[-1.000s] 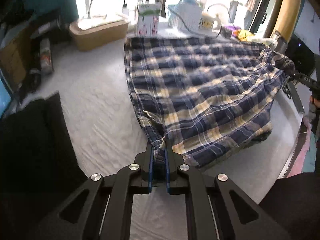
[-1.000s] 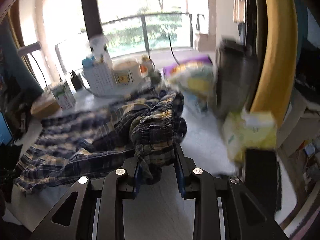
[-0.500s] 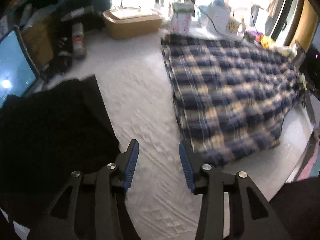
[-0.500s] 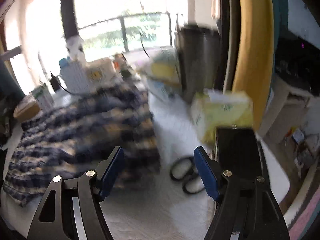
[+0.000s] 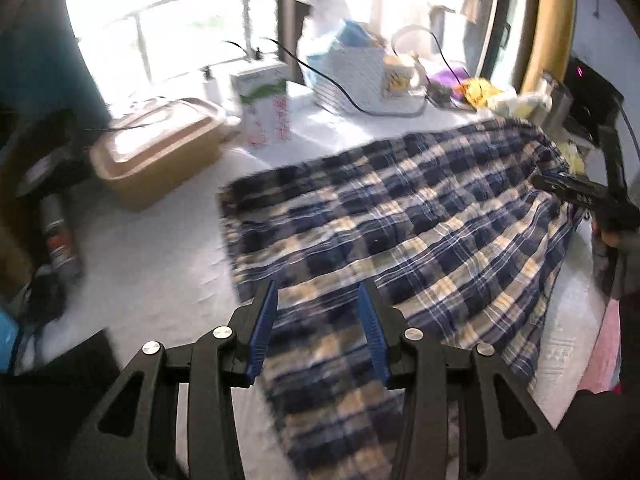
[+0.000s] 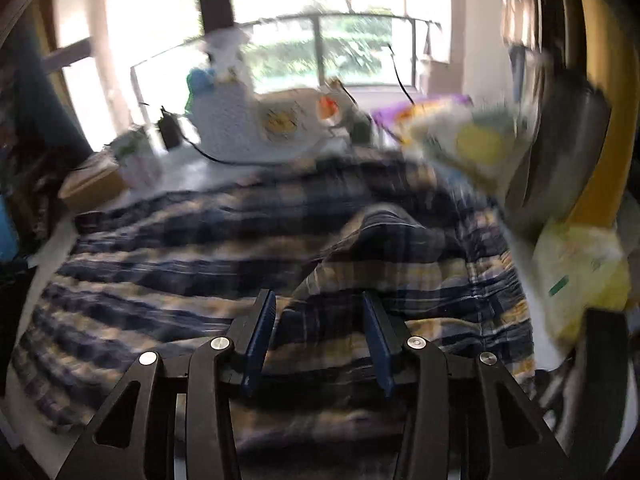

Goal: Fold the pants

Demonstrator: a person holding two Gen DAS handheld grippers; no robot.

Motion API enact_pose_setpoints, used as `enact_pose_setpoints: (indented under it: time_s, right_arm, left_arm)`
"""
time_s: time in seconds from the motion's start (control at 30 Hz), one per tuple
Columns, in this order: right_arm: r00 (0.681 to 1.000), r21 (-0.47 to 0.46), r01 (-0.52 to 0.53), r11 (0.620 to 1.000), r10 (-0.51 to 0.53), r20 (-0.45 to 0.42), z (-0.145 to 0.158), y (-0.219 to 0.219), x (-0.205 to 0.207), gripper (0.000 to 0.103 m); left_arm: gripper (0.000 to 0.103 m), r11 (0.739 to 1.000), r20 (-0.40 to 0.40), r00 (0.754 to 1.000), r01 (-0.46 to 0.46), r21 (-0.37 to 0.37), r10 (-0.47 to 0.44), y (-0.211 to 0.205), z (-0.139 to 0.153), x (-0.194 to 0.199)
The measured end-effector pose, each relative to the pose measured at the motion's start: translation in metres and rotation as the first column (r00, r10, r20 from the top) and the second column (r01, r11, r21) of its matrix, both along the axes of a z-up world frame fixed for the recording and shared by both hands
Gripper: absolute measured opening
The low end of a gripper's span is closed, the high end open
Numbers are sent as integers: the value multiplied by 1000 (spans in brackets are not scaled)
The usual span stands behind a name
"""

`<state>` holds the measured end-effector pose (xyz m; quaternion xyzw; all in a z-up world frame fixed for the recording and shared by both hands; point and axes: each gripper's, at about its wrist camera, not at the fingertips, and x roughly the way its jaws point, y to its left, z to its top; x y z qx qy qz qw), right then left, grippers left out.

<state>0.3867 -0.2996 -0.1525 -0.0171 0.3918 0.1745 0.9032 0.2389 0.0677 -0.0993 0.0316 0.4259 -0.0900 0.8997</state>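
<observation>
1. Left wrist view: my left tool [image 5: 318, 322] hangs wide open over the near edge of the navy, cream and white plaid cotton pants [image 5: 400, 240], holding nothing; its blue pads straddle the cloth without pinching it.
2. My right tool [image 6: 318, 328] is also spread wide and empty, above a raised ridge of the same pants [image 6: 280, 272], which lie across the white textured desk [image 5: 152, 264].
3. Risk: the right wrist view is smeared, so I could close on a single layer at that ridge, and the fold would come out skewed.
4. Risk: the pants reach the clutter at the far side, so a fast sweep might drag the black cable [image 5: 336, 88] or tip the white carton with green and red print [image 5: 266, 108].
5. Containers: the tan lidded plastic box [image 5: 156, 152] is shut, contents hidden. The white ribbed basket [image 5: 352, 76] holds something blue and white that I cannot identify.
</observation>
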Motion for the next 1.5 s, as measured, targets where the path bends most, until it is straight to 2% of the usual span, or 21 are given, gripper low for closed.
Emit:
enact_pose_setpoints:
  time_s: [0.03, 0.13, 0.2, 0.3, 0.4, 0.57, 0.67, 0.73, 0.8, 0.87, 0.93, 1.0, 1.07, 1.13, 1.23, 1.37, 1.5]
  right_arm:
    - [999, 13, 7, 1000, -7, -37, -9, -2, 7, 46]
    - [999, 9, -6, 1000, 6, -39, -8, -1, 10, 46]
    - [999, -7, -21, 1000, 20, -49, -7, 0, 9, 46]
    - [999, -11, -30, 999, 30, -29, 8, -2, 3, 46]
    - [998, -32, -38, 999, 40, 49, 36, -5, 2, 46]
    - [996, -136, -29, 990, 40, 85, 51, -1, 33, 46]
    - [996, -166, -50, 985, 61, 63, 48, 6, 57, 46]
    - [997, -174, -75, 982, 78, 11, 38, 12, 74, 46]
    - [995, -169, -99, 981, 91, -49, 27, 18, 90, 46]
    - [994, -163, -86, 983, 74, -78, 20, 23, 102, 46]
    - [992, -157, -81, 984, 65, -105, 13, 29, 112, 46]
    - [992, -161, -82, 984, 65, -107, 10, 33, 118, 56]
    - [991, -165, -93, 982, 75, -113, 7, 36, 120, 69]
    - [990, -176, -94, 980, 74, -119, 4, 39, 123, 72]
    - [994, -182, -66, 981, 49, -98, 4, 39, 124, 74]
    - [1000, -184, -2, 983, 1, -3, 18, 44, 111, 74]
    - [999, -100, -23, 995, 27, 43, 36, 56, 83, 74]
  left_arm:
    - [42, 1000, -23, 1000, 5, 10, -5, -2, -7, 6]
    - [42, 999, -84, 996, -8, 49, 12, -2, -29, 21]
    - [42, 998, -95, 995, -19, 52, 24, 2, -37, 24]
    - [42, 998, -94, 995, -31, 47, 35, 11, -33, 27]
    - [42, 997, -88, 994, -57, 49, 61, 20, -26, 32]
    - [42, 998, -22, 999, -39, 43, 40, 27, -3, 48]
    - [42, 999, 12, 1000, -10, 33, 9, 25, 6, 62]
    - [42, 1000, 13, 1000, 2, 18, -2, 25, 6, 75]
    - [42, 1000, -3, 1000, 18, -16, -18, 25, 1, 87]
    - [42, 997, -45, 999, 21, -71, -25, 29, -10, 103]
    - [42, 996, -73, 997, 5, -88, -11, 33, -19, 113]
    - [42, 996, -95, 995, -27, -80, 20, 38, -29, 125]
    - [42, 995, -78, 997, -33, -95, 25, 42, -28, 128]
    - [42, 995, -70, 995, -70, -66, 65, 46, -29, 132]
    - [42, 991, -71, 993, -97, -89, 91, 51, -27, 135]
    - [42, 987, -11, 987, -160, -21, 160, 51, -17, 125]
    - [42, 984, 26, 984, -178, -12, 178, 54, -3, 107]
